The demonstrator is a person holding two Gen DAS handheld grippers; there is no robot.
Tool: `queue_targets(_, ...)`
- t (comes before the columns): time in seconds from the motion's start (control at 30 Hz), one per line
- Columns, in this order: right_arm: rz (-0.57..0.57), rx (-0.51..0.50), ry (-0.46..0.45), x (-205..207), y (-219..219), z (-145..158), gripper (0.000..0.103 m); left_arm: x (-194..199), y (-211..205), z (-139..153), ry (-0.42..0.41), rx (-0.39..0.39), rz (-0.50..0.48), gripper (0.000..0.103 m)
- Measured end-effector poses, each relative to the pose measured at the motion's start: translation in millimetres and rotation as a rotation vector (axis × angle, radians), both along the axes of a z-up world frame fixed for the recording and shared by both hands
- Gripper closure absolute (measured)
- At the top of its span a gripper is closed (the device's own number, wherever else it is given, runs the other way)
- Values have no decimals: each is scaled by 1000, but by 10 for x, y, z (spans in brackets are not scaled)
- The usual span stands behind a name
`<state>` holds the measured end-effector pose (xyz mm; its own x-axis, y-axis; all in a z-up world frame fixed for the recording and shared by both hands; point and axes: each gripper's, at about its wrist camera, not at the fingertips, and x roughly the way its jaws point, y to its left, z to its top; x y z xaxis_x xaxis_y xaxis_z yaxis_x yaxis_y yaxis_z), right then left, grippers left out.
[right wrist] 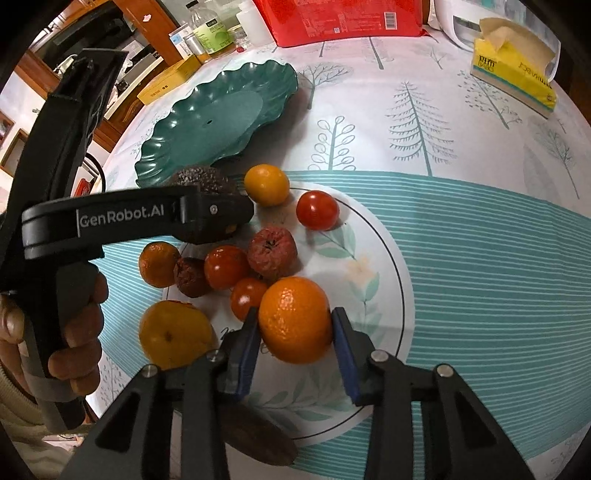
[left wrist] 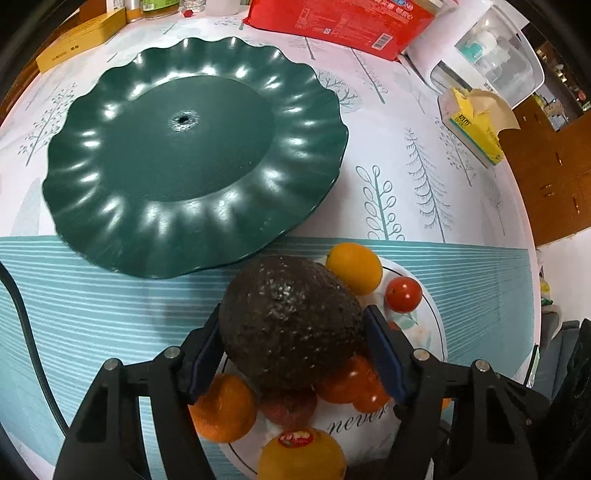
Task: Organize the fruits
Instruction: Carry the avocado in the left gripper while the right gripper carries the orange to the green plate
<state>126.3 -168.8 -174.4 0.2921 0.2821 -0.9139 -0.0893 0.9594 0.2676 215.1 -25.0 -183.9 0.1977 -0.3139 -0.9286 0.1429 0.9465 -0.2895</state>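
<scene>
My left gripper [left wrist: 291, 332] is shut on a dark avocado [left wrist: 291, 321] and holds it above the white floral plate [left wrist: 428, 332]; the avocado also shows in the right wrist view [right wrist: 201, 179]. My right gripper [right wrist: 293, 325] is shut on an orange [right wrist: 294, 319] over the same plate [right wrist: 369, 258]. Several fruits lie on the plate: tomatoes [right wrist: 317, 209], a wrinkled red fruit [right wrist: 272, 253], small oranges [right wrist: 266, 184] and a yellow-orange fruit [right wrist: 173, 334]. The empty green scalloped plate [left wrist: 192, 147] lies beyond the fruit plate, to the left.
A yellow tissue box [left wrist: 476, 125] and a white appliance [left wrist: 487, 59] stand at the right. A red package [left wrist: 340, 22], bottles and a yellow box [left wrist: 81, 40] line the back edge. A dark brown object [right wrist: 258, 435] lies at the plate's near rim.
</scene>
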Motion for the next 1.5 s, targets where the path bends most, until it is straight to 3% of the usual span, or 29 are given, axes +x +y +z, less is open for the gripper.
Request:
queue_targets(0.3,10,-25,-44,-48,86,303,65,-246,169,615,-70,12,-54,33)
queue_targets(0.5,50,-54,-117,40,209,793,65,-308,459,1082,-139,101,-58,33)
queue_targets(0.73,85,-50,-209,510,367,1464,65,-61,810,1554,-191,155,-31,33)
queue_targets(0.9,96,-76,-255,1011,529,1709,65,289,900,1693,-248,200,-3,33)
queue_targets(1.0,91,-70,-224,1393,614,1587,65,522,896,1541,-246,209,-5,33)
queue_targets(1.13,51,-64,-128,1820,691,1061,65,767,869,1119,-189,189,11,33)
queue_targets(1.33,58,-97,-16,2061,830,278,65,942,832,559,-151,214,23,33)
queue_targets(1.5,68,-98,20,2110,851,-12,64,1046,820,298,-125,217,29,32)
